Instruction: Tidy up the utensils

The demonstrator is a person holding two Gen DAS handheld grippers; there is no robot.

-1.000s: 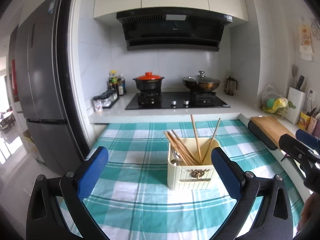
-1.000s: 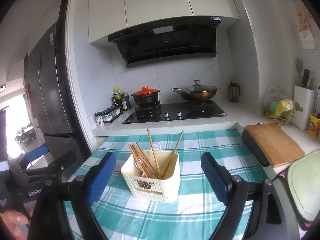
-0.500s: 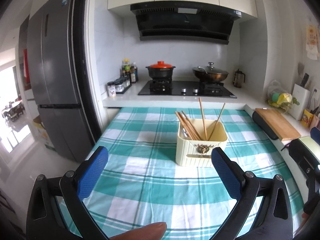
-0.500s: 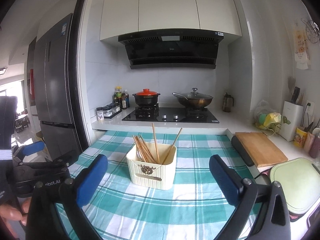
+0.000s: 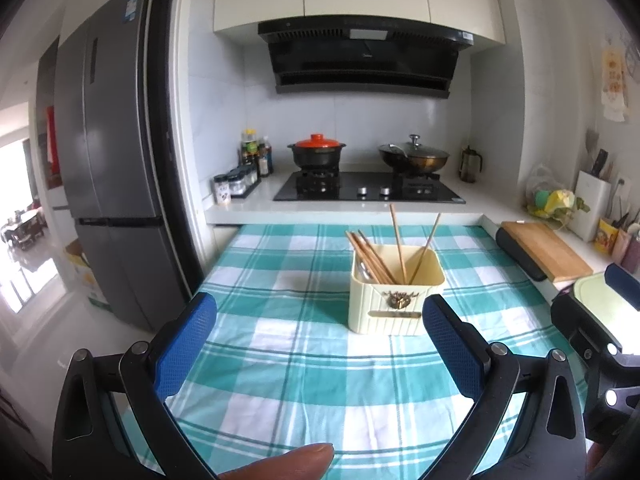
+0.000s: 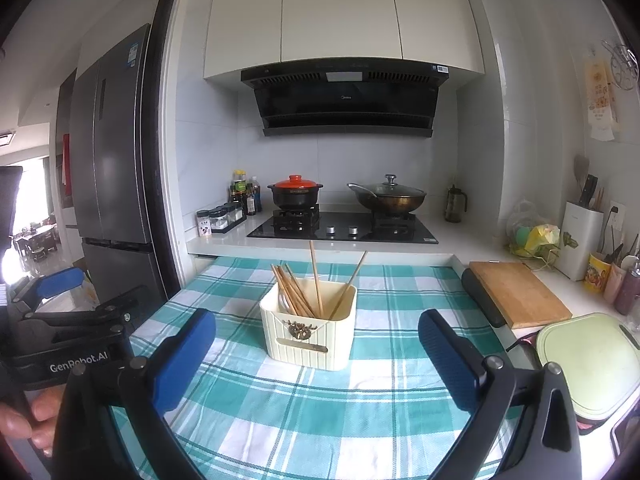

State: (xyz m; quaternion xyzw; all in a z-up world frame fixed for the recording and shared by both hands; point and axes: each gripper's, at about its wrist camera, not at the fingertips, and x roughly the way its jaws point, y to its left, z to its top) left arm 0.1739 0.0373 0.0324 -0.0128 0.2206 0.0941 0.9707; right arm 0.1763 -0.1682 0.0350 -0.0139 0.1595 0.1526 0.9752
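Note:
A cream ribbed utensil box [image 5: 394,304] [image 6: 309,332] stands on the teal checked tablecloth [image 5: 288,364] [image 6: 320,412]. Several wooden chopsticks [image 5: 372,256] [image 6: 294,290] and a metal spoon stick out of it. My left gripper [image 5: 320,344] is open and empty, held back from the box, which lies ahead to its right. My right gripper [image 6: 318,354] is open wide with nothing between its blue pads; the box sits beyond them, in line with the gap. The left gripper [image 6: 60,292] also shows at the left edge of the right wrist view.
Behind the table runs a counter with a black hob [image 6: 344,230], a red-lidded pot [image 6: 295,192] and a lidded wok [image 6: 386,196]. To the right lie a wooden cutting board [image 6: 518,292] and a pale green lid [image 6: 588,364]. A grey fridge [image 5: 108,160] stands on the left.
Both grippers have drawn back from the box, which now looks smaller and farther. The right gripper's jaws have spread a little wider. A fingertip has come into the bottom of the left wrist view.

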